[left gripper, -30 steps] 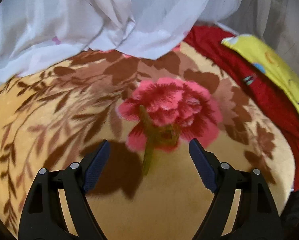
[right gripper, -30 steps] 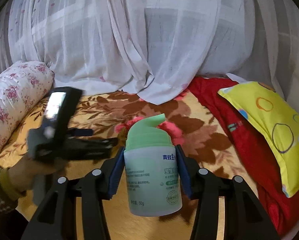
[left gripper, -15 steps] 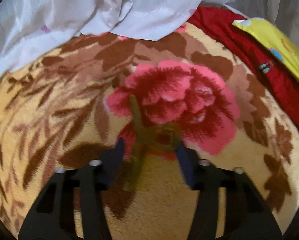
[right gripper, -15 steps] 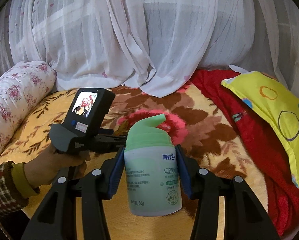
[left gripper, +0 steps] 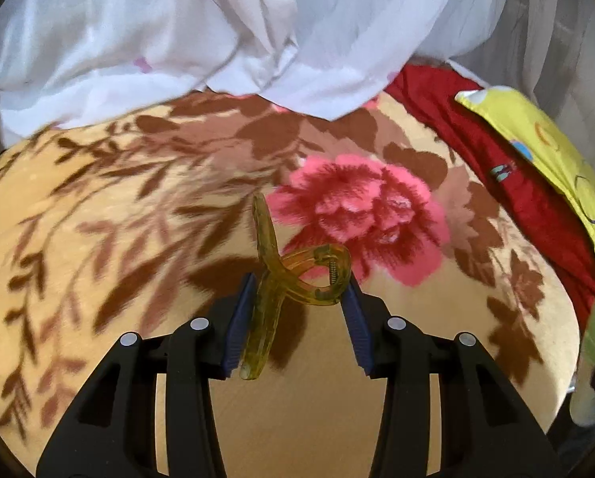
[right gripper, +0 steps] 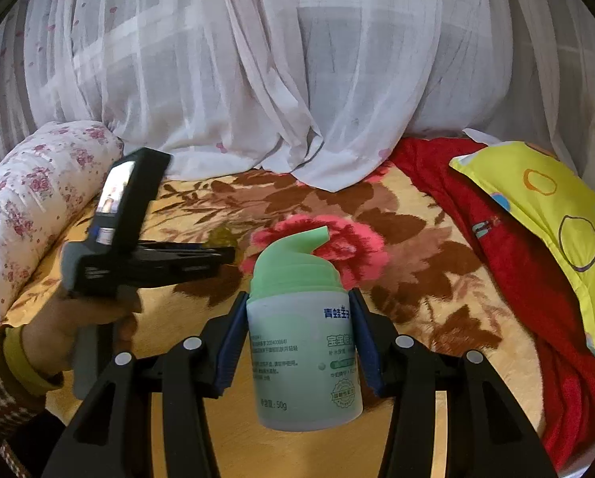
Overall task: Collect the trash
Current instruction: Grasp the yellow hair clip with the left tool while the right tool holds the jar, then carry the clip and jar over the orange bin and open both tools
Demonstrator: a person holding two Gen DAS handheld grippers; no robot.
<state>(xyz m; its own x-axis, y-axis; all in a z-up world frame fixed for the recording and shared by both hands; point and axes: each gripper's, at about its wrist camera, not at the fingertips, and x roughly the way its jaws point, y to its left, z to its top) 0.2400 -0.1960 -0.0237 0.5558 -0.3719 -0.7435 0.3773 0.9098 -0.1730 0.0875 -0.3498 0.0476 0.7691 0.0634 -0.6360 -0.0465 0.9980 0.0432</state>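
**Clip lifted, both hand-held grippers full**

Since 1 second ago your left hand-held gripper has closed around the yellow clip and raised it off the blanket. Your right hand-held gripper is clenched on the green pump bottle. The clip sits crooked between the pads, so keep the squeeze steady and carry both slowly.

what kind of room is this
Most likely a bedroom, on a bed: a plush floral blanket covers the surface, a yellow pillow and a floral bolster lie at its edges, and sheer white netting hangs behind.
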